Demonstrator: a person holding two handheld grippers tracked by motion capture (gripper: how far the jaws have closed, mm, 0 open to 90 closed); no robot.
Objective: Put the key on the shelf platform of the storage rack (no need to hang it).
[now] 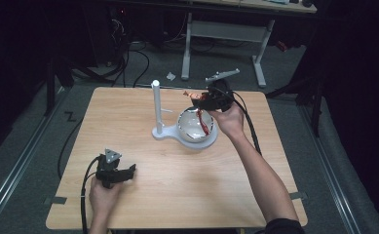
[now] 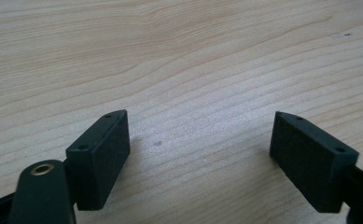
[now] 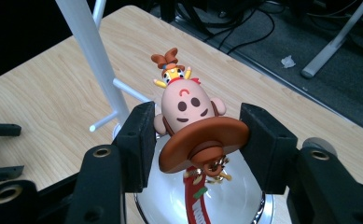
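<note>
A: What's in the bowl?

B: It's a shiny, pale bowl sitting on the round base of the white stand, near the middle of the table, toward the far side. A red ribbon hangs down into it; otherwise I see only its bare inside.

A: And the ribbon belongs to what?

B: To a toy figure, peach-coloured with a painted face, a brown hat-like disc and a little yellow bird on top. The right claw pinches it by the disc, a pad pressing on either side, right above the bowl.

A: Anything in the way?

B: The stand's upright post with its short pegs rises just left of the bowl, close beside the toy.

A: The other hand?

B: The left claw rests at the near left of the table, spread wide with only wood grain between the pads, well apart from the bowl.

A: The room?

B: Dark, grey floor, cables beyond the table, another desk's white legs, a scrap of paper on the floor.
</note>
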